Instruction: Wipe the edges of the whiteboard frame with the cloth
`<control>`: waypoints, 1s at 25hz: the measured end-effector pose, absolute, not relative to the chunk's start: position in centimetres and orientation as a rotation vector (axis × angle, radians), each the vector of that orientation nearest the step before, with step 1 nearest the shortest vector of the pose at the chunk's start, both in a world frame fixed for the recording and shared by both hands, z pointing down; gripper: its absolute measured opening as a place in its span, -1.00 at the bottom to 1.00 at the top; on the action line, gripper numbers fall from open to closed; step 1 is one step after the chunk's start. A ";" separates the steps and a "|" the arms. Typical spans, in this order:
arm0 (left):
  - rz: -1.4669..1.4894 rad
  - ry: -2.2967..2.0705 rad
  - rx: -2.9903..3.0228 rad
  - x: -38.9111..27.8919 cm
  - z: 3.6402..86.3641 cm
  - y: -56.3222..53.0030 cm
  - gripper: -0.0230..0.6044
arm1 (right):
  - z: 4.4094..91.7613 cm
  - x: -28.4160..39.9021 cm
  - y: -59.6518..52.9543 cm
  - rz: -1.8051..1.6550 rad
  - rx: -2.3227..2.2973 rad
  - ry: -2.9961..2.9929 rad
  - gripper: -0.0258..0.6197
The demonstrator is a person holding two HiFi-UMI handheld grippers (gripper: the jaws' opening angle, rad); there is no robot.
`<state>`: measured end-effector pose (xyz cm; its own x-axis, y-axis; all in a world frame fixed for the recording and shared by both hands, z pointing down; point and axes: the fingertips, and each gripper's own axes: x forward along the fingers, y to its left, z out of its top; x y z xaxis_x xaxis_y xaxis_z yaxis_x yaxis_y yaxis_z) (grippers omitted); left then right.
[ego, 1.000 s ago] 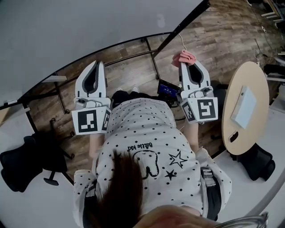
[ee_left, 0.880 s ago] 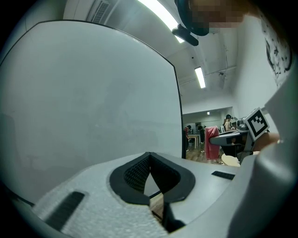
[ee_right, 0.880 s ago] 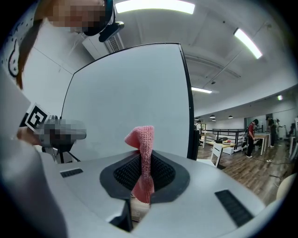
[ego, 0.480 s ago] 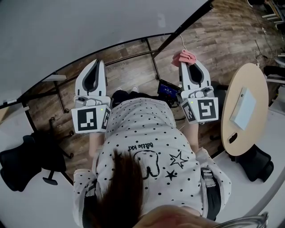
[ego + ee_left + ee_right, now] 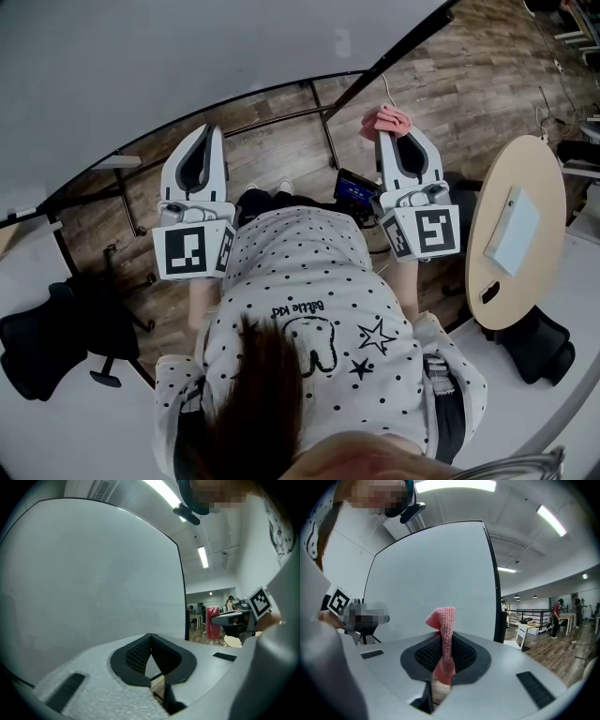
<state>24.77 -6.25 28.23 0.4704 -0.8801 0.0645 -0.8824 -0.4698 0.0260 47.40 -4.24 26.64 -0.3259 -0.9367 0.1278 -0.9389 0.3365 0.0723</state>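
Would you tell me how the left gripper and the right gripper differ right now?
The right gripper is shut on a pink cloth; the left gripper is shut on nothing. The right gripper sits nearer the whiteboard frame at its side edge than the left gripper. Both point toward the whiteboard.

Long ceiling strip lights (image 5: 454, 485) gave bright, cool, even light and burned out to pure white in both gripper views. The white whiteboard panel (image 5: 436, 578) showed no glare. On the brown wood-plank floor (image 5: 450, 84) shadows were faint and soft. Wide-angle distortion bowed the black whiteboard frame (image 5: 398, 47) and darkened the picture corners. The grey left gripper (image 5: 150, 637) and right gripper (image 5: 442, 641) looked soft close up, while the pink knitted cloth (image 5: 446, 618) was sharp.
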 end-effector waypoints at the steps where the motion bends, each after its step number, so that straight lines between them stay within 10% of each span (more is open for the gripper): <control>1: 0.065 -1.585 2.647 24.8 28.2 -6.2 -0.88 | 26.6 47.3 -4.2 0.024 1.726 -2.451 -0.81; 25: 0.067 -1.567 2.655 25.3 28.4 -5.8 -0.88 | 27.0 45.2 -4.0 0.039 1.640 -2.502 -0.82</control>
